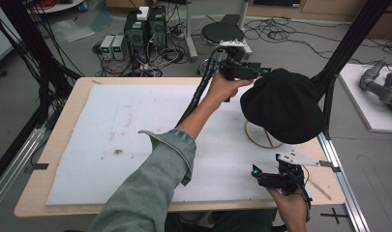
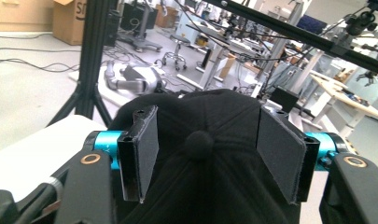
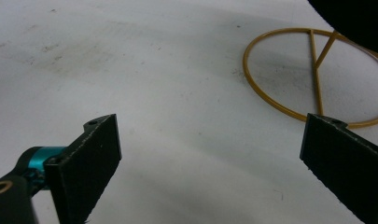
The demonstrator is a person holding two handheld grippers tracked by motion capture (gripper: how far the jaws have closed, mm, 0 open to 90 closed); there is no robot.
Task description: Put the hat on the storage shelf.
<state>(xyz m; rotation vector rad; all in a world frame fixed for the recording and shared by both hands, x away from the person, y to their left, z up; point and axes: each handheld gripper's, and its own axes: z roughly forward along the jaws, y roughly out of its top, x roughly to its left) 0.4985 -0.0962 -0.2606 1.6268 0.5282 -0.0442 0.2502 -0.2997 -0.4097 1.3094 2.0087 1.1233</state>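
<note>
A black cap (image 1: 283, 106) sits on a gold wire stand (image 1: 259, 140) at the right of the table. My left gripper (image 1: 259, 72), held out on a denim-sleeved arm, is at the cap's far left side. In the left gripper view the cap's crown (image 2: 200, 114) with its top button lies between the jaws of the left gripper (image 2: 207, 128). The pads stand apart on either side and do not squeeze the fabric. My right gripper (image 1: 261, 176) hovers low near the front right edge. Its jaws stand open and empty (image 3: 210, 140), with the stand's ring base (image 3: 275, 100) ahead of them.
A white foam mat (image 1: 135, 135) covers the wooden table (image 1: 34, 193). A black frame post (image 1: 329, 92) rises just right of the cap. On the floor beyond the table are a stool (image 1: 222, 33), electronic boxes (image 1: 145, 29) and cables.
</note>
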